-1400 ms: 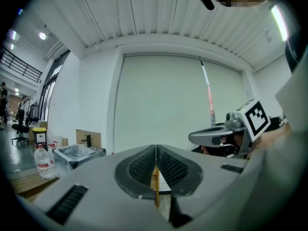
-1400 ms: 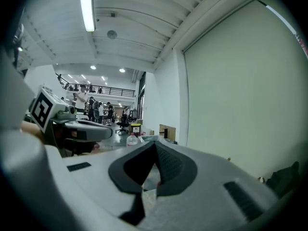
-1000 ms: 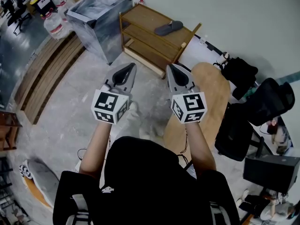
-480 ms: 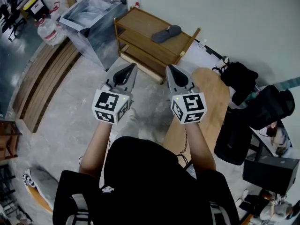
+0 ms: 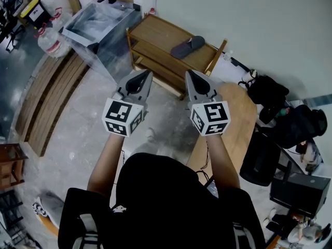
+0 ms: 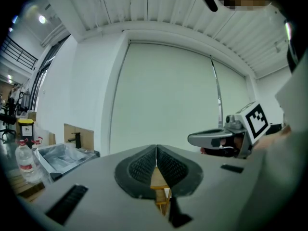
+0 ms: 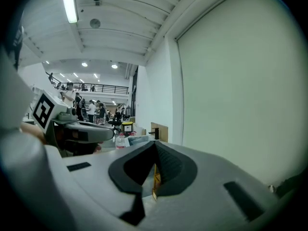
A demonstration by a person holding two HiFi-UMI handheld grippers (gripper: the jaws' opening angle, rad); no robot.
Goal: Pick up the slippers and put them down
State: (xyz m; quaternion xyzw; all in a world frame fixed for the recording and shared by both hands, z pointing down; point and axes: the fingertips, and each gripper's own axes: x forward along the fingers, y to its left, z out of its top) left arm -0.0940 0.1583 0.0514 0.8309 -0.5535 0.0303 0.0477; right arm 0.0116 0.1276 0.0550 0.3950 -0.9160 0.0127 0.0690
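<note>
One dark grey slipper (image 5: 188, 46) lies on the top board of a wooden shelf rack (image 5: 155, 32) that stands against the white wall. Both grippers are held side by side at chest height, pointing at the rack and well short of it. My left gripper (image 5: 147, 73) is shut with nothing in it, and so is my right gripper (image 5: 189, 73). In the left gripper view the closed left gripper (image 6: 156, 148) shows a sliver of the rack (image 6: 160, 184) past its tips. The right gripper (image 7: 155, 146) looks the same in its own view. No second slipper shows.
A steel sink unit (image 5: 98, 22) wrapped in plastic stands left of the rack, with a water bottle (image 5: 51, 43) beside it. Wooden planks (image 5: 46, 95) lie on the floor at left. A round wooden board (image 5: 236, 123) and black bags (image 5: 267, 95) are at right.
The rack and slipper have drifted lower in the head view as the person stepped toward them. Both grippers keep their pose and stay shut.
</note>
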